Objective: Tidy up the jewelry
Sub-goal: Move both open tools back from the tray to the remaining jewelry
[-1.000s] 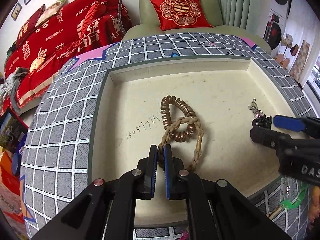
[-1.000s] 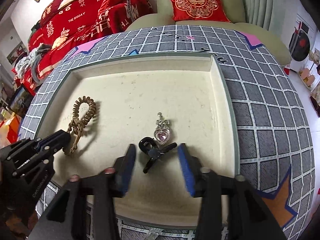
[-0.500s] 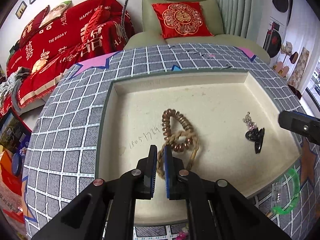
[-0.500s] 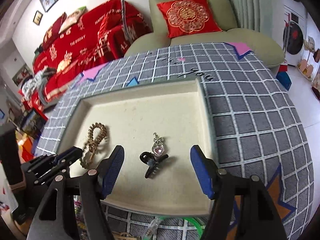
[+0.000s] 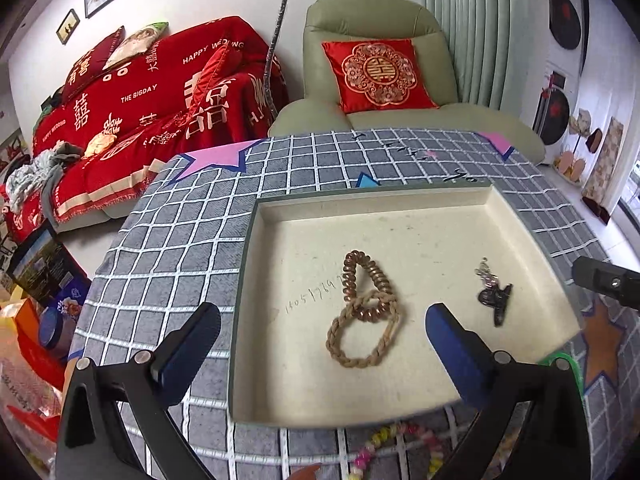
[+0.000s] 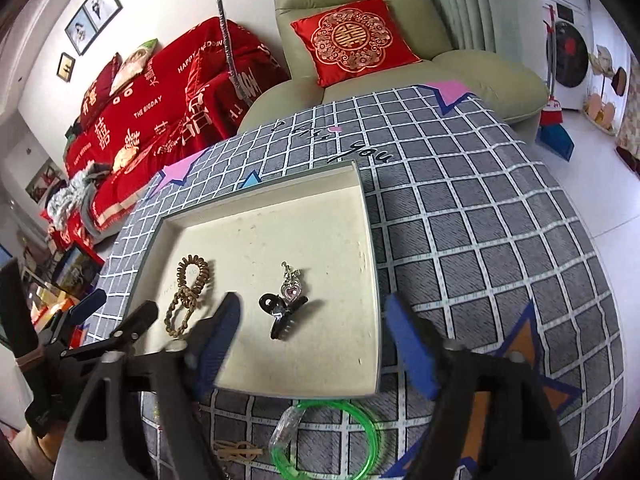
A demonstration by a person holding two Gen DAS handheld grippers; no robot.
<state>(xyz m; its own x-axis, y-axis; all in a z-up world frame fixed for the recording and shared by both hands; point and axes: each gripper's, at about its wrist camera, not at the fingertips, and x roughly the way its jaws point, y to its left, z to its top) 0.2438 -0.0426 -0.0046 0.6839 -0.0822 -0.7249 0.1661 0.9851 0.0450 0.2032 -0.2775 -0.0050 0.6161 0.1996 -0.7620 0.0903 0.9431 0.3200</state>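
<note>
Left gripper (image 5: pixel 320 340): I am holding it with the jaws spread wide; they have just been opening, and nothing is pinched between the blue pads (image 5: pixel 456 356). It is hanging above the near edge of the tray.
Right gripper (image 6: pixel 312 340): I am keeping it released too, its jaws having just been widening, with nothing pressed by either pad. It is hovering over the tray's near right corner.
Braided band (image 5: pixel 362 336): it is lying loose on the tray floor in a tan loop, framed between my left jaws but touched by neither.
Coil tie (image 5: pixel 366 284): the coppery spiral is resting just behind the band, its near end overlapping the band's far end.
Clip (image 6: pixel 280 312): the black claw clip is lying on the right half of the tray, apart from the band and the coil.
Charm (image 6: pixel 292 284): the silver piece with a pink heart is touching the clip's far side.
Tray (image 5: pixel 360 196): the shallow cream tray is sitting on a grey checked cloth (image 6: pixel 480 220).
Bangle (image 6: pixel 360 440): a green ring is lying on the cloth just in front of the tray.
Beads (image 5: pixel 384 440): a pastel string is lying on the cloth by the tray's near wall.
</note>
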